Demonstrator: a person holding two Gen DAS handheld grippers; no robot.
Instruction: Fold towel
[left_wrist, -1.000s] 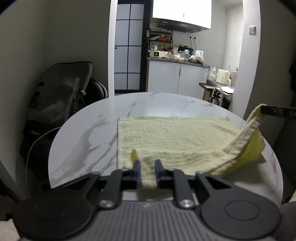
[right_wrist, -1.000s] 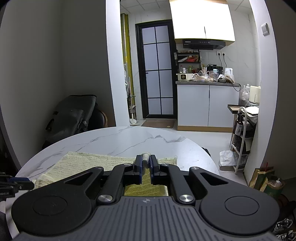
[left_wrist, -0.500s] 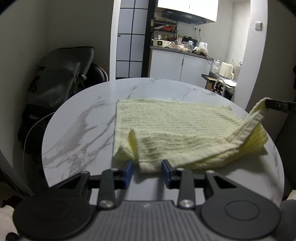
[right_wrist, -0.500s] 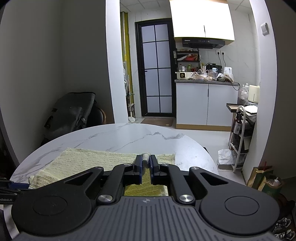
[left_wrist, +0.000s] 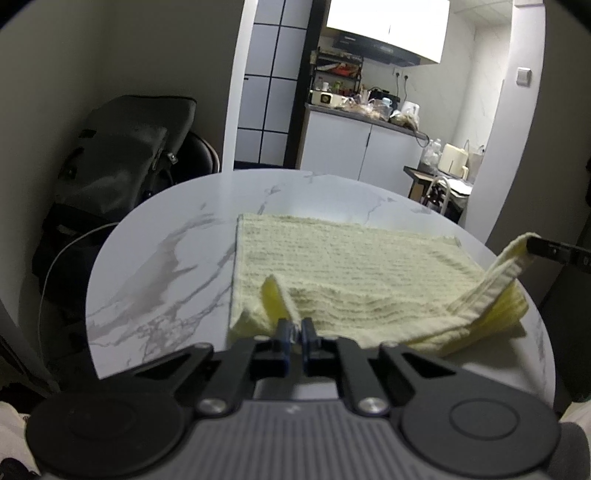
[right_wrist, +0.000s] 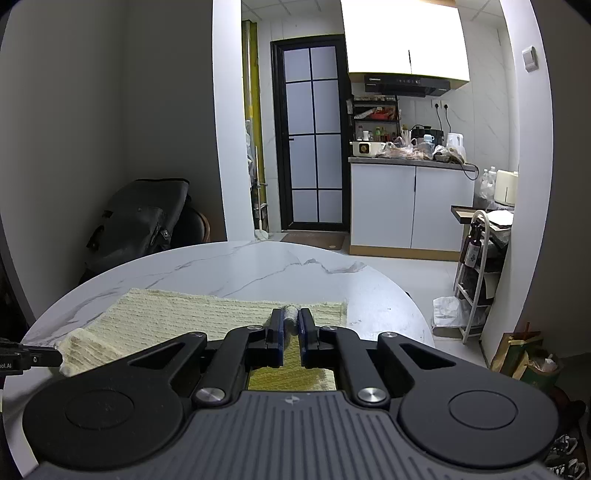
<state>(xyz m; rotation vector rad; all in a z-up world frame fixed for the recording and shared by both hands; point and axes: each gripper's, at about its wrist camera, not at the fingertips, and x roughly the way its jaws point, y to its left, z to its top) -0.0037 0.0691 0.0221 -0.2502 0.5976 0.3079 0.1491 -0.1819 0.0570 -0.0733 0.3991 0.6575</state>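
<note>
Half a second ago my left tool stood with its fingers spread apart, straddling the near edge of the pale yellow towel without gripping it. Now those fingers have drawn together and are clamped on that near left corner; a small peak of cloth stands up just ahead of the fingertips. A full second back the same tool was also pinching the edge, so this reads as a release followed by a fresh grip. My right tool shows no change across the three moments: fingers together, clamped on a bunched roll of towel hem.

Left tool: closed on the towel, only a thin strip of cloth showing between the blue pads. The corner it holds is raised slightly off the marble table.

Right tool: closed on the towel's near right corner, held lifted above the table. From the left wrist view, that corner rises in a doubled band to the right tool's tip at the far right of the picture, with brighter yellow underside showing beneath it.

Towel position: spread flat on the round table ahead of both tools, far edge lying straight, the two near corners raised in the tools. Beyond the left tool, to its left, a dark bag rests against the wall.
</note>
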